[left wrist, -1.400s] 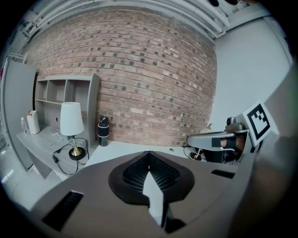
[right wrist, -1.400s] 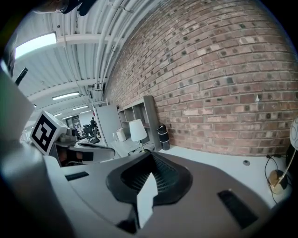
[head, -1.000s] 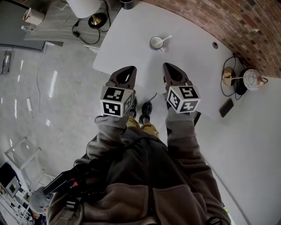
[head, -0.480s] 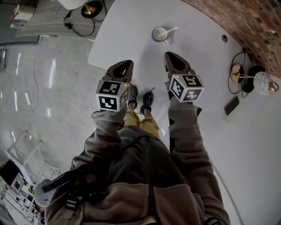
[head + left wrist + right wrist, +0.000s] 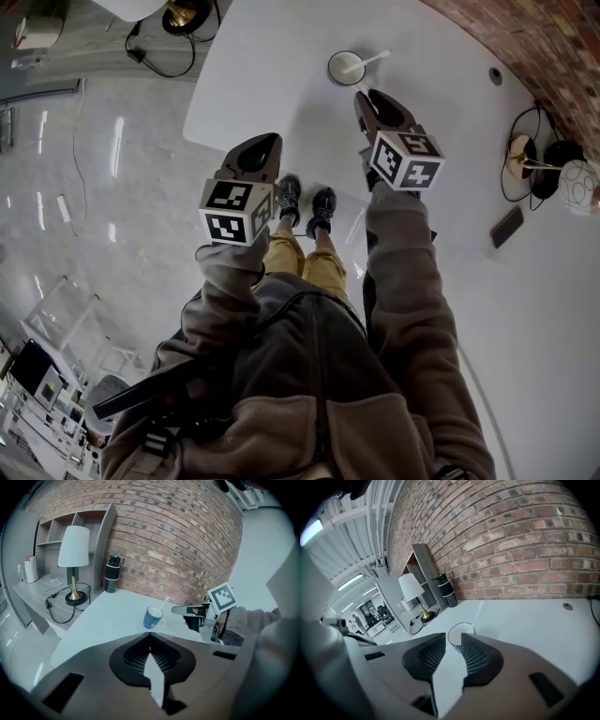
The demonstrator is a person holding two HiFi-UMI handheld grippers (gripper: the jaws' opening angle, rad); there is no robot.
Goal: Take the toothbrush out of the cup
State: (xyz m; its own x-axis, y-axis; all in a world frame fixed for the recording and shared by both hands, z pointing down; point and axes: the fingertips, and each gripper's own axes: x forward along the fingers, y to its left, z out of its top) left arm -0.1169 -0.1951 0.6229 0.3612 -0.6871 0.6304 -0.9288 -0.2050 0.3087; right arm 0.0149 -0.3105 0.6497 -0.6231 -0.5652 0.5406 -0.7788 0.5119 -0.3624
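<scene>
A cup (image 5: 345, 67), white inside and blue outside (image 5: 153, 618), stands on the white table (image 5: 272, 66). A white toothbrush (image 5: 371, 61) leans out of it to the right, handle up (image 5: 163, 603). My right gripper (image 5: 368, 97) hovers just short of the cup, and in the right gripper view its jaws (image 5: 451, 640) stand a narrow gap apart with the cup rim (image 5: 461, 632) right ahead and nothing between them. My left gripper (image 5: 264, 144) hangs back near the table's front edge, its jaws (image 5: 150, 634) meeting at the tips and empty.
A white-shaded lamp (image 5: 73, 564) with cables and a black flask (image 5: 110, 574) stand at the far left by the brick wall (image 5: 178, 536). At the right lie a dark phone (image 5: 507, 227), a globe lamp (image 5: 574, 176) with cords, and a table grommet (image 5: 494, 75).
My right gripper has moved forward across the table to just short of the cup. The left gripper has stayed back near the front edge.
</scene>
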